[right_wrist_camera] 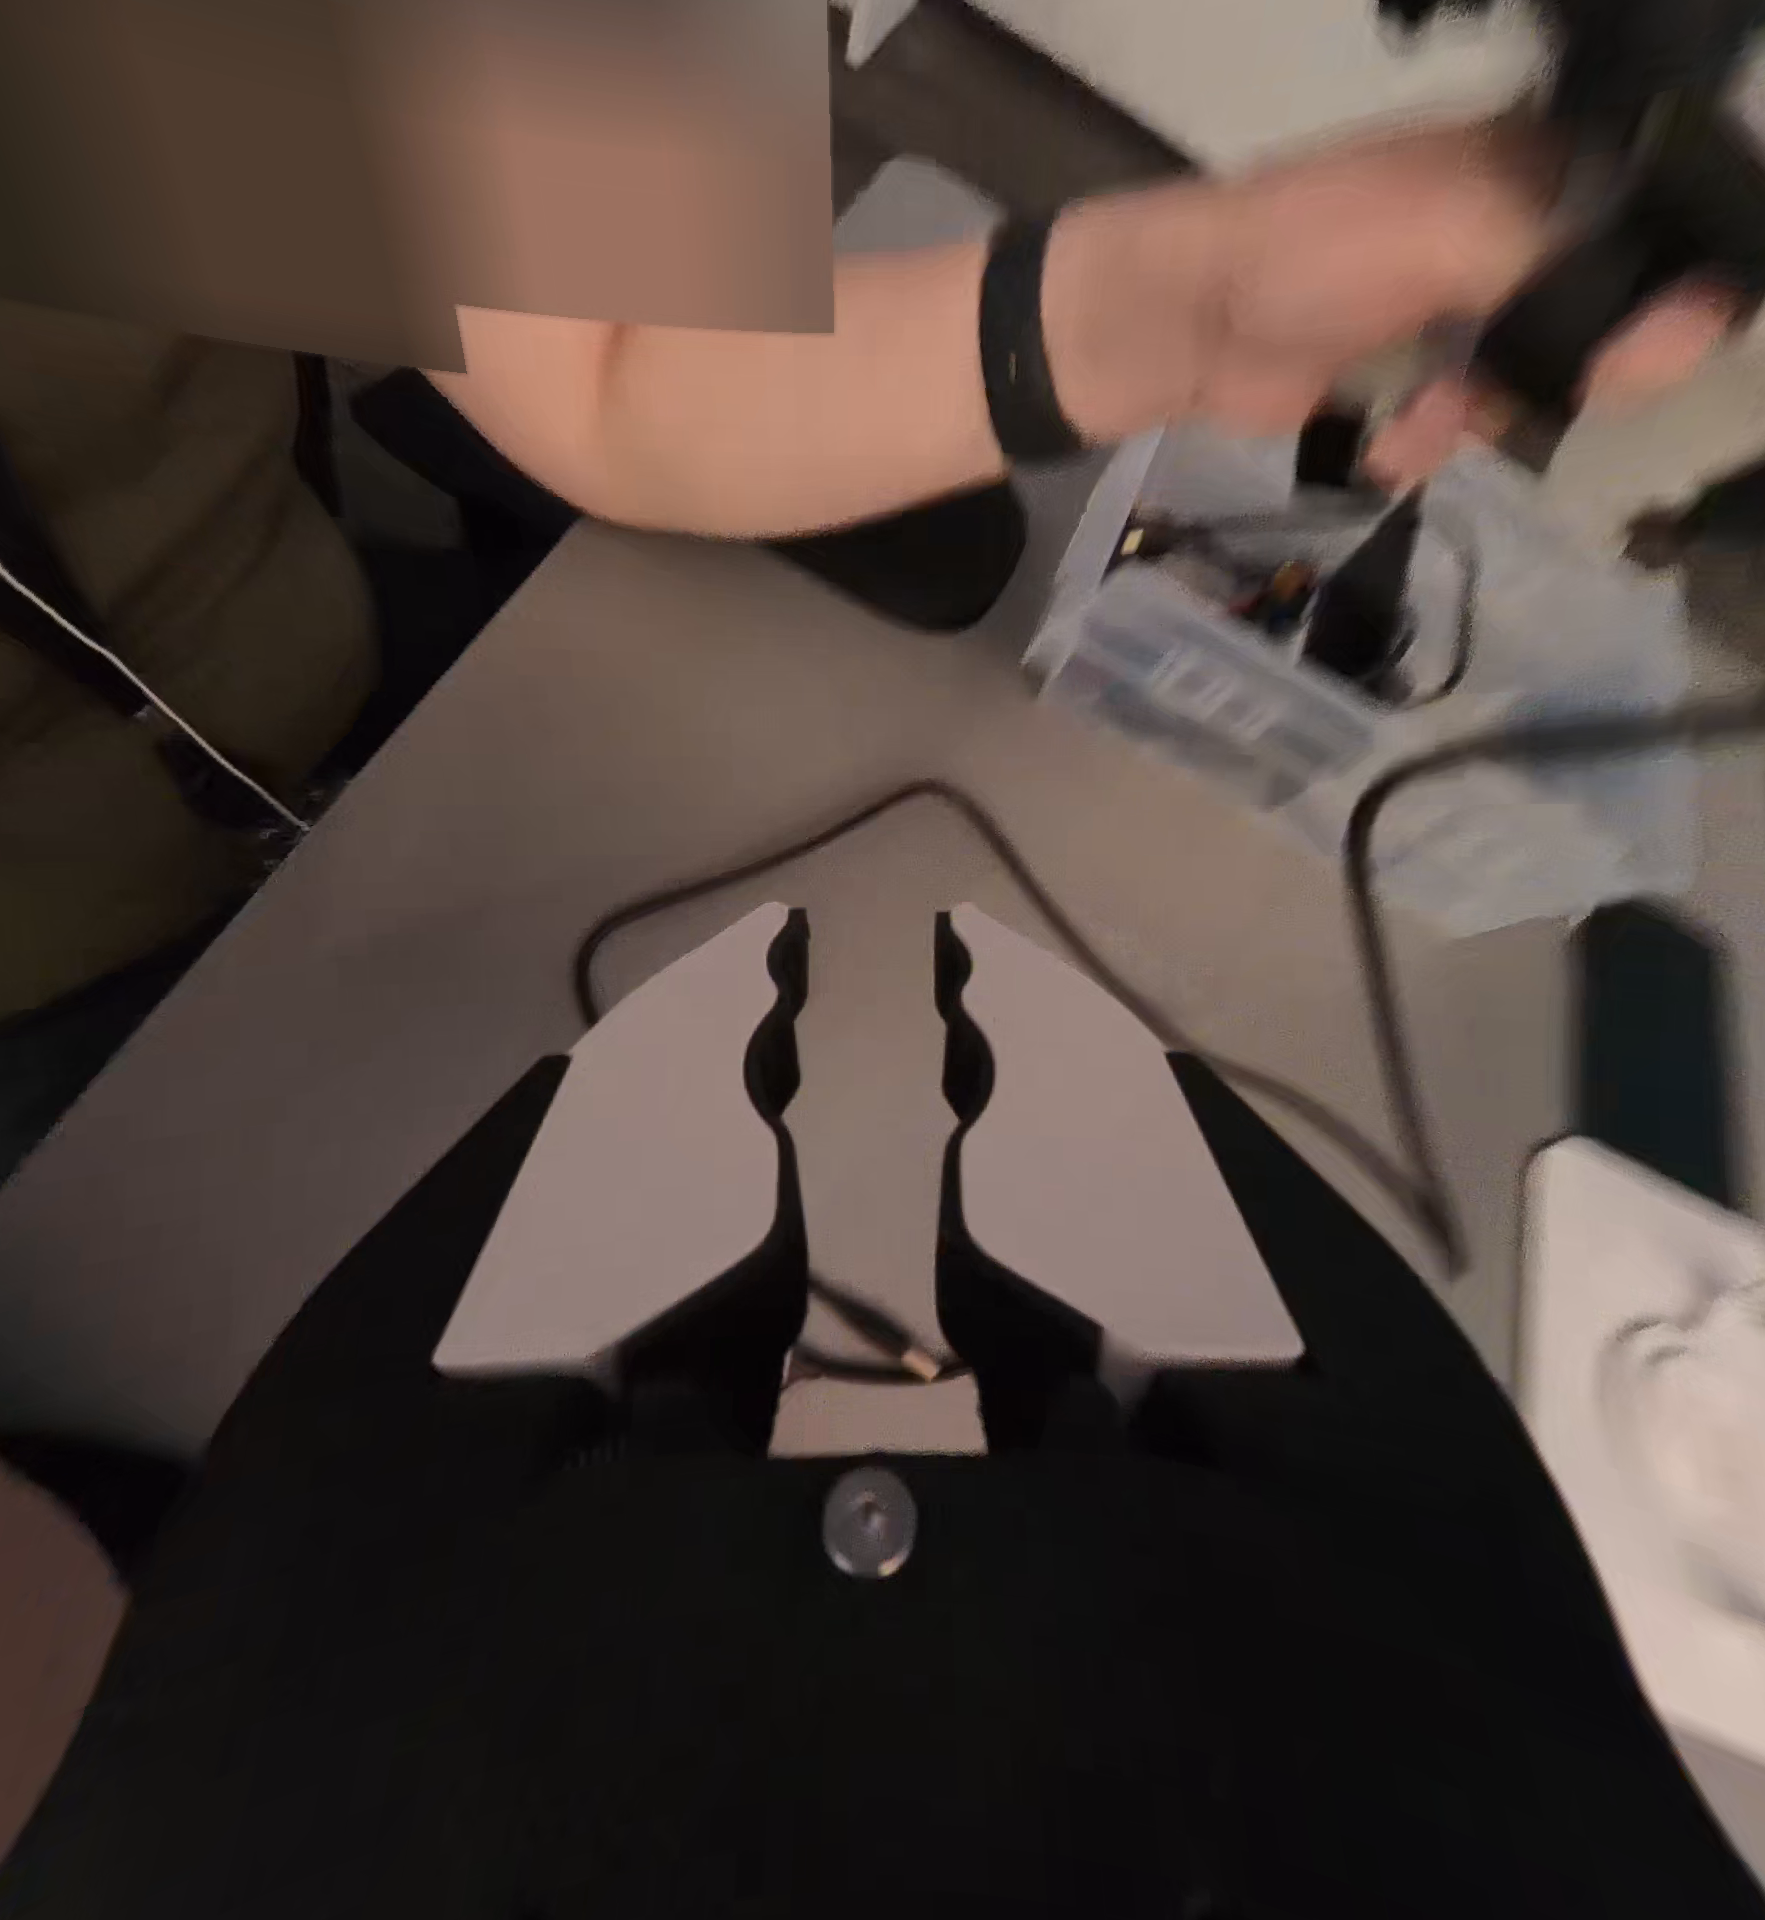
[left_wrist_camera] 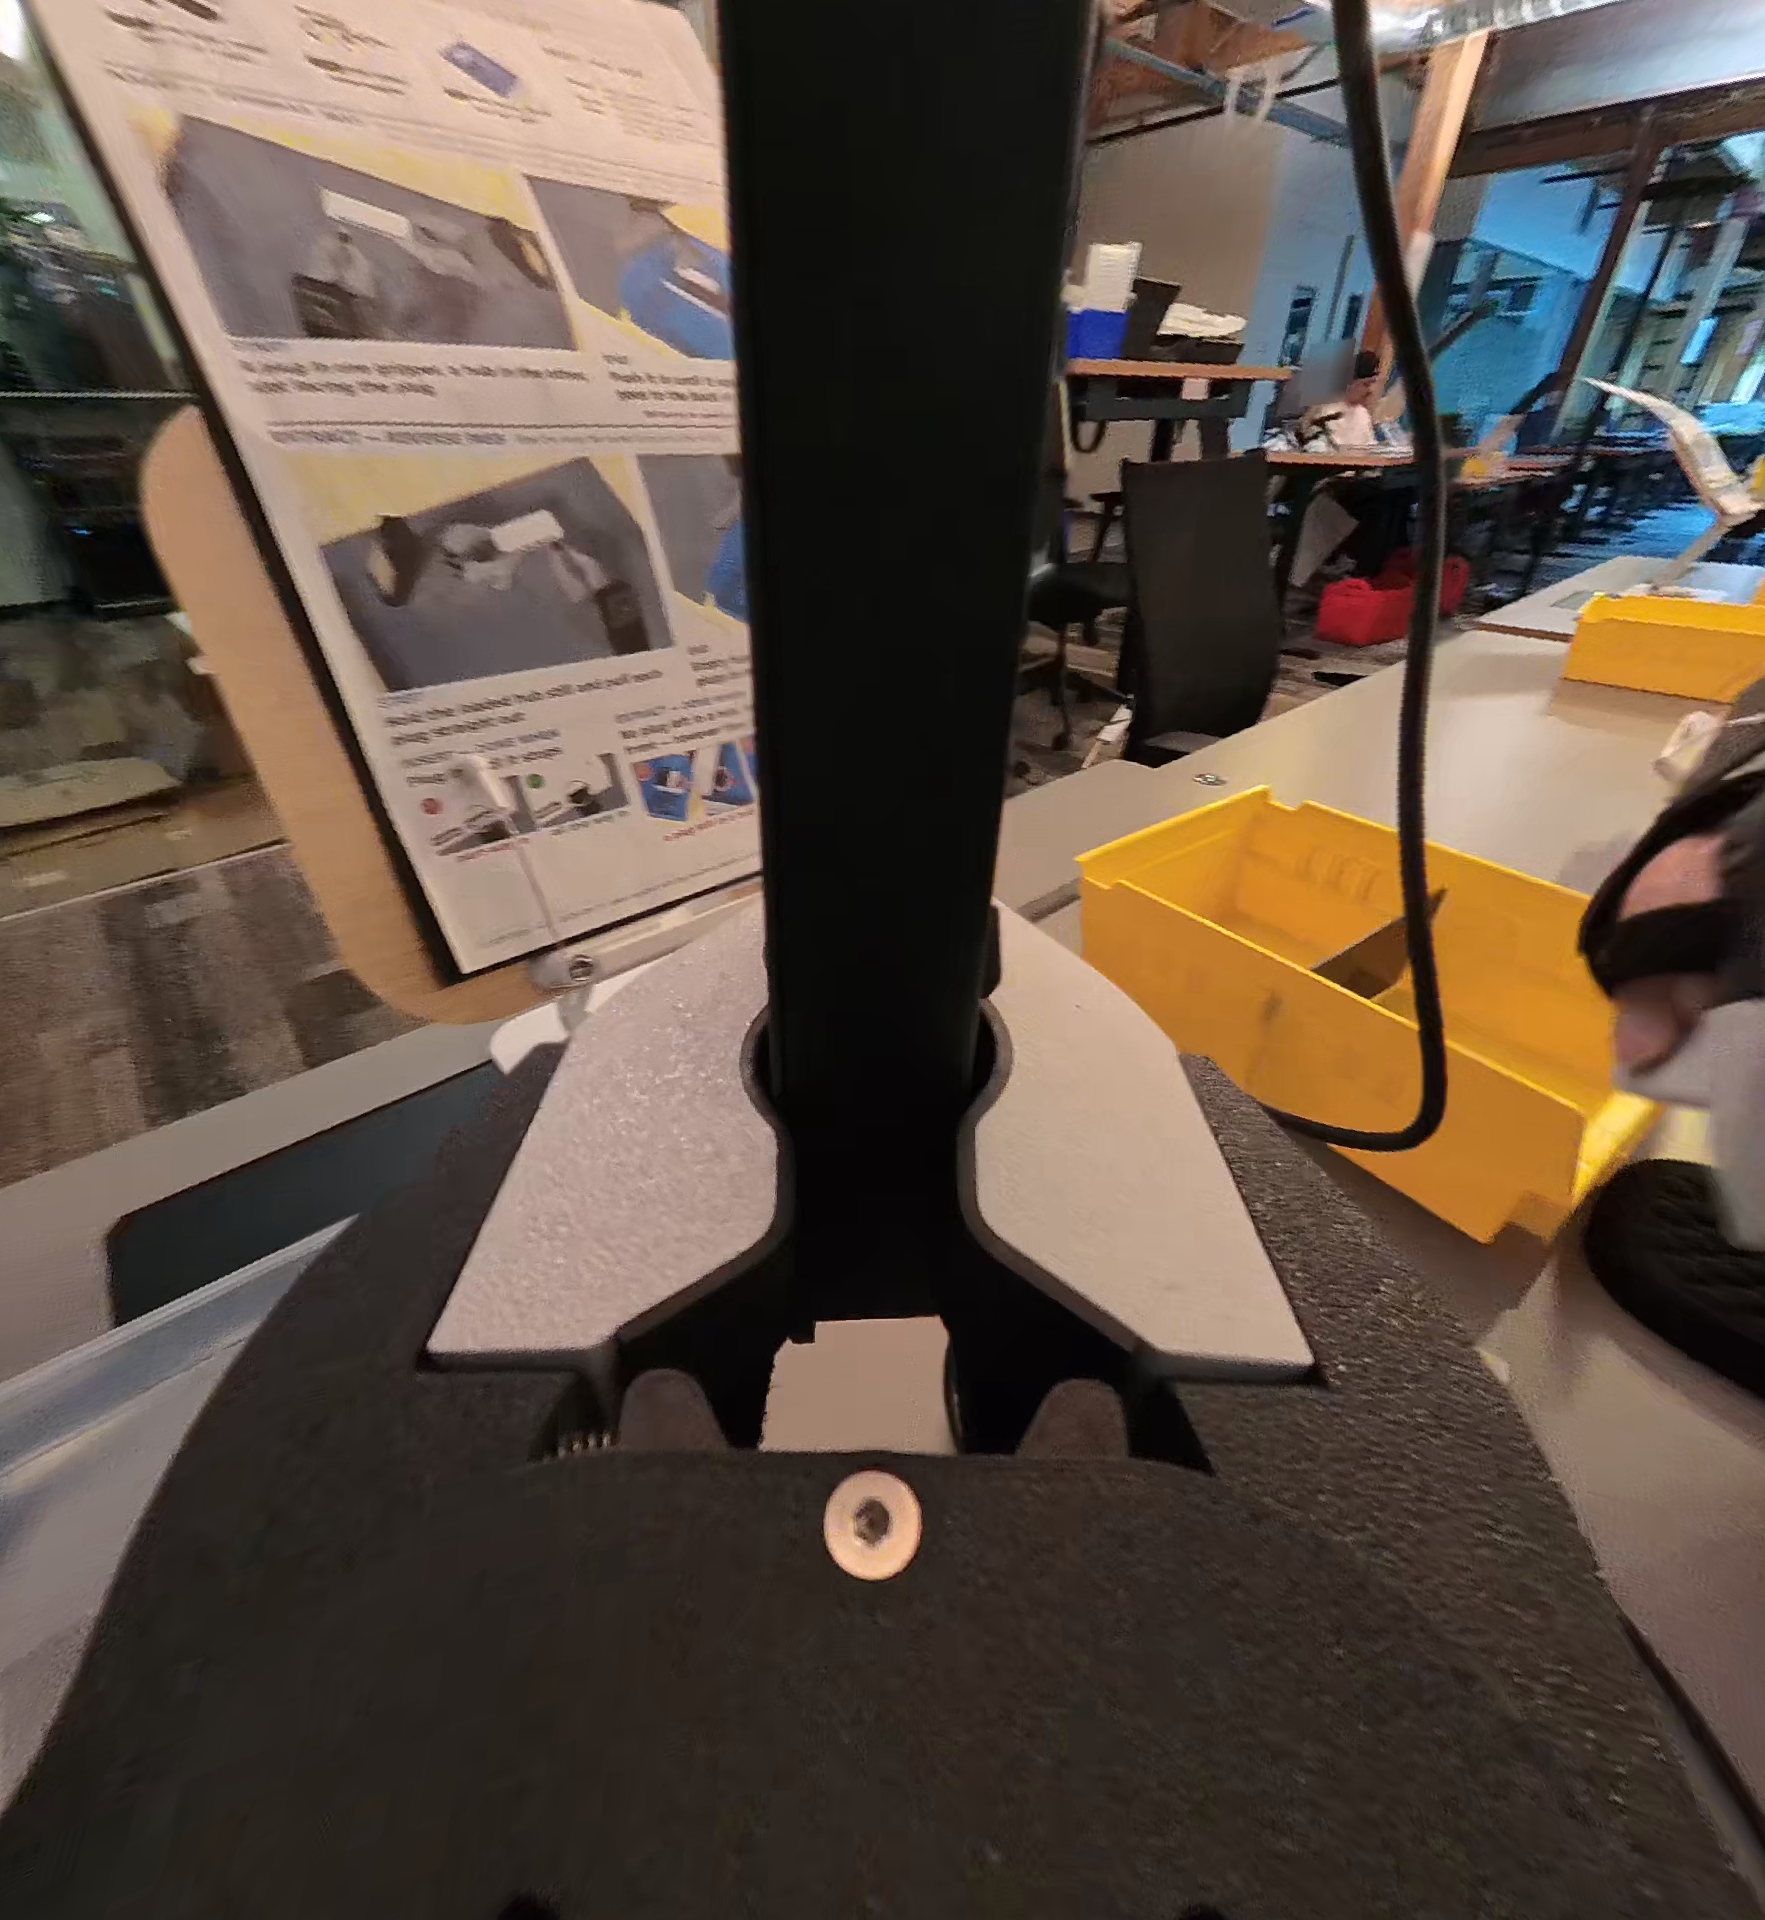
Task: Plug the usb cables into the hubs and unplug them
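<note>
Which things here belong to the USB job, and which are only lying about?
Job: black hub held in left gripper; black cable on the table; right gripper, open and empty.

Lying about: yellow bin; instruction sheet; clear box.

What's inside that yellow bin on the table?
The yellow bin holds a dark divider and looks otherwise bare. A black cable hangs before it; its near wall hides part of the floor.
</note>
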Demonstrator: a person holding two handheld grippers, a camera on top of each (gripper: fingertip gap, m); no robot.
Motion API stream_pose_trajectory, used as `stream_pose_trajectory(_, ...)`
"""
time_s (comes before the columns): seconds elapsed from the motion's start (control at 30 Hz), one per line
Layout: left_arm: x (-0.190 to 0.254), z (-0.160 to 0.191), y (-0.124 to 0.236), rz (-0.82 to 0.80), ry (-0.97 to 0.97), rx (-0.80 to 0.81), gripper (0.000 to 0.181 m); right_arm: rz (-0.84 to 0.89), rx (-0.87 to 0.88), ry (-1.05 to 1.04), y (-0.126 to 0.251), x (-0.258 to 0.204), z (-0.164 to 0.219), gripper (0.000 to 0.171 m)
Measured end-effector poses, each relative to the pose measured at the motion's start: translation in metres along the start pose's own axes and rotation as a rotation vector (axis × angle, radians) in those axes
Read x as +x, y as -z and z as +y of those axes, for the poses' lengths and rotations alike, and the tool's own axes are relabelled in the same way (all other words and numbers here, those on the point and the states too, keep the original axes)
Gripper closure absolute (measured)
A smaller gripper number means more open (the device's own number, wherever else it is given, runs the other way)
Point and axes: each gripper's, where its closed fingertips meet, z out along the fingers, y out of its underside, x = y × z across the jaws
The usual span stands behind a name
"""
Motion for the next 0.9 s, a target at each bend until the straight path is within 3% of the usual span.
stream_pose_trajectory(0.1, -0.013, -0.003, 0.009, -0.039, 0.003, 0.01, 0.152, 0.043, -0.152, -0.324, -0.018, 0.038, 0.058, 0.162)
stream_pose_trajectory(0.2, -0.022, -0.004, 0.016, -0.054, 0.026, 0.02, 0.152, 0.074, -0.306, -0.547, -0.043, 0.056, 0.101, 0.164)
stream_pose_trajectory(0.43, -0.038, -0.007, 0.028, -0.108, 0.02, 0.031, 0.155, 0.178, -0.558, -0.529, -0.085, 0.067, 0.15, 0.162)
stream_pose_trajectory(0.53, -0.04, -0.009, 0.032, -0.098, 0.036, 0.043, 0.155, 0.18, -0.529, -0.545, -0.096, 0.071, 0.156, 0.154)
stream_pose_trajectory(0.9, -0.035, -0.012, 0.034, -0.049, 0.063, 0.064, 0.155, 0.169, -0.488, -0.641, -0.109, 0.073, 0.181, 0.153)
